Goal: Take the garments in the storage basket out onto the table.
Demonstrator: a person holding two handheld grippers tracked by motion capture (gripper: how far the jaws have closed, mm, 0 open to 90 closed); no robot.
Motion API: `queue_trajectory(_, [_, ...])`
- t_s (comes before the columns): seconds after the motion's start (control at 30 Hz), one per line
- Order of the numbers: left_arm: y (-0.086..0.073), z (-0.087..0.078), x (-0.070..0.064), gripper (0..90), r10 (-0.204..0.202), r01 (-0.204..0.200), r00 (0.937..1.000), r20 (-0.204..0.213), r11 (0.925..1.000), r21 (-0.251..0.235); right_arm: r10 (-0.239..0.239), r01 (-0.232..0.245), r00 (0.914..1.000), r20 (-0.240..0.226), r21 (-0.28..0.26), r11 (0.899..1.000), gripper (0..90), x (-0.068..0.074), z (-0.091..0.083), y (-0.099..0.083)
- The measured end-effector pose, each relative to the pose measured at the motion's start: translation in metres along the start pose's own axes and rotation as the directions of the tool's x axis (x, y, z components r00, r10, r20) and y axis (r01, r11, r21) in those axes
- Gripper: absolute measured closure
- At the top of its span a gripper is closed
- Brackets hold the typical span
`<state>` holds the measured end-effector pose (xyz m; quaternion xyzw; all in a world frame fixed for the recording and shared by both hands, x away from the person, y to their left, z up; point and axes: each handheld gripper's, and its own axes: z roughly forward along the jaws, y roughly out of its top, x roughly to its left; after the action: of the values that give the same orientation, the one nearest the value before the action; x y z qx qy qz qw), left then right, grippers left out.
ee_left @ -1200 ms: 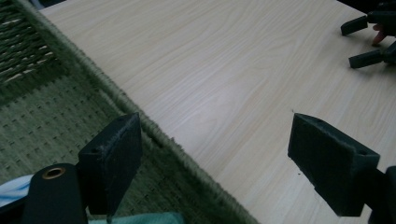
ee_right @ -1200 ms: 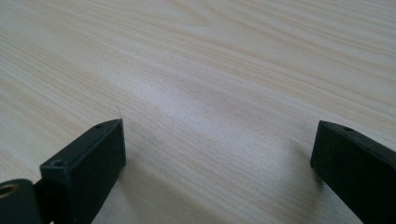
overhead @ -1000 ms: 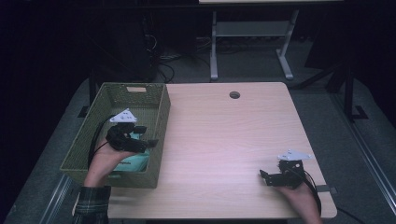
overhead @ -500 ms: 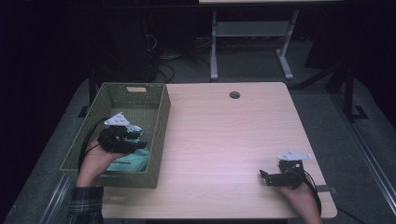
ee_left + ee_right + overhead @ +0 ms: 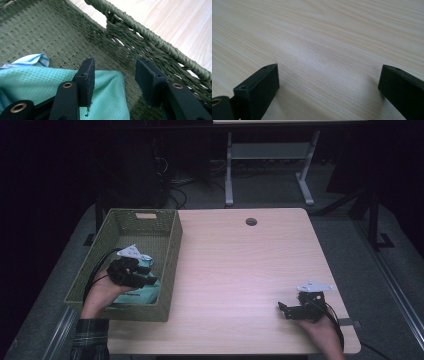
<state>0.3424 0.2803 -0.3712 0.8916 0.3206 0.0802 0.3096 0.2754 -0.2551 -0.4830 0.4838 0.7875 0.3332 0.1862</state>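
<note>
One woven green basket holds one teal waffle-weave cloth — left tool parted above it, empty. Right tool gapes wide on the pale wood-grain worktop.

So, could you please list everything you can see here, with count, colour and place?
Woven wicker basket: one, olive green, table's left side.
Waffle-weave cloth: one, teal, lying in the basket.
Striped fabric: one, white and blue, beside the teal cloth.
Wooden table: one, pale, centre.
Cable hole: one, dark, table's far edge.
Left hand-held gripper: black, open, over the cloth.
Right hand-held gripper: black, open, above bare table near the right corner.
</note>
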Motion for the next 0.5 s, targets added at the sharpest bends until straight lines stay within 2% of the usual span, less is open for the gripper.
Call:
queue_trajectory(0.2, [0.001,0.012,0.001,48.4,0.033,-0.034,0.9992,0.021,0.9976,0.06,0.0,0.0,1.0,0.0,0.0,1.0,2.9,0.0,0.0,0.0])
queue_trajectory(0.37, [0.0,0.024,0.001,47.3,0.059,-0.064,0.9975,0.038,0.9893,0.131,0.0,0.0,1.0,0.0,0.0,1.0,2.9,0.0,0.0,0.0])
queue_trajectory(0.5, [-0.003,0.029,0.002,46.6,0.047,-0.052,0.9982,0.036,0.9871,0.151,0.0,0.0,1.0,0.0,0.0,1.0,2.9,0.0,0.0,0.0])
